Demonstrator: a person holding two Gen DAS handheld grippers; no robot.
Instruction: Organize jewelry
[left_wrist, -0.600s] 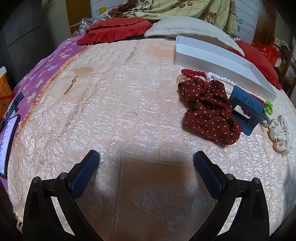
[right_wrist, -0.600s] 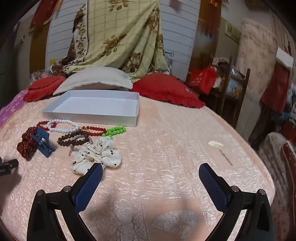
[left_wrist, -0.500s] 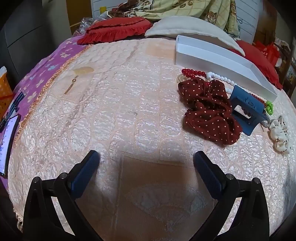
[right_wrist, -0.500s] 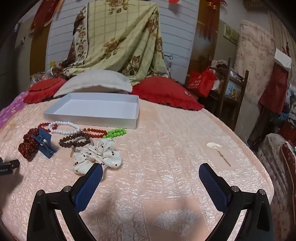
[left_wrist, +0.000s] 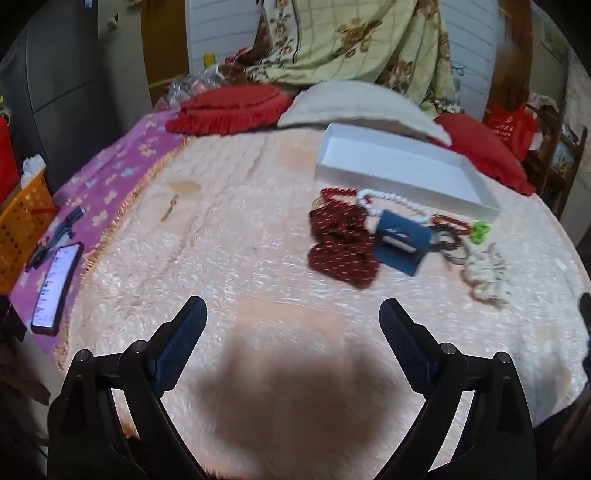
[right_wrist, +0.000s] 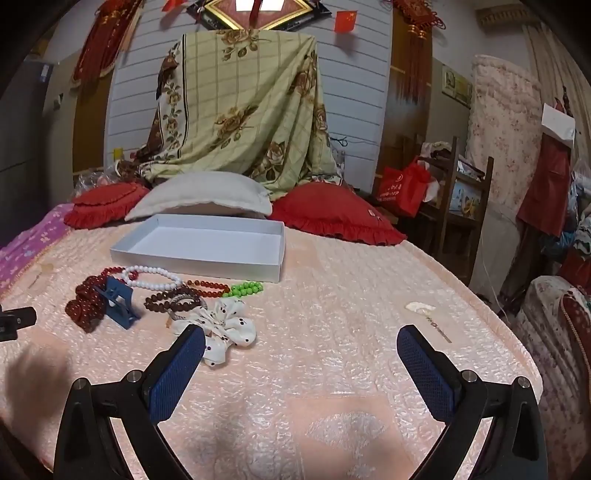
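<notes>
An empty white tray (right_wrist: 207, 258) (left_wrist: 406, 184) lies on the pink quilted bed. In front of it lie a dark red dotted scrunchie (left_wrist: 343, 247) (right_wrist: 86, 304), a blue claw clip (left_wrist: 400, 240) (right_wrist: 120, 301), a white bead bracelet (right_wrist: 151, 277), brown bead bracelets (right_wrist: 173, 299), an orange-red bead string (right_wrist: 207, 286), green beads (right_wrist: 245, 288) (left_wrist: 480, 230) and a white dotted scrunchie (right_wrist: 225, 328) (left_wrist: 485, 273). My left gripper (left_wrist: 293, 317) is open and empty, short of the red scrunchie. My right gripper (right_wrist: 301, 343) is open and empty, its left finger (right_wrist: 177, 373) just before the white scrunchie.
Red cushions (right_wrist: 332, 218) and a grey pillow (right_wrist: 199, 197) lie behind the tray. A phone (left_wrist: 55, 284) and an orange basket (left_wrist: 22, 229) are at the bed's left side. A small hair pin (right_wrist: 428, 317) lies right. A wooden chair (right_wrist: 461, 206) stands beside the bed.
Both grippers have risen and tilted up, so the views show more of the room. The left view is blurred by motion. No object has moved.
</notes>
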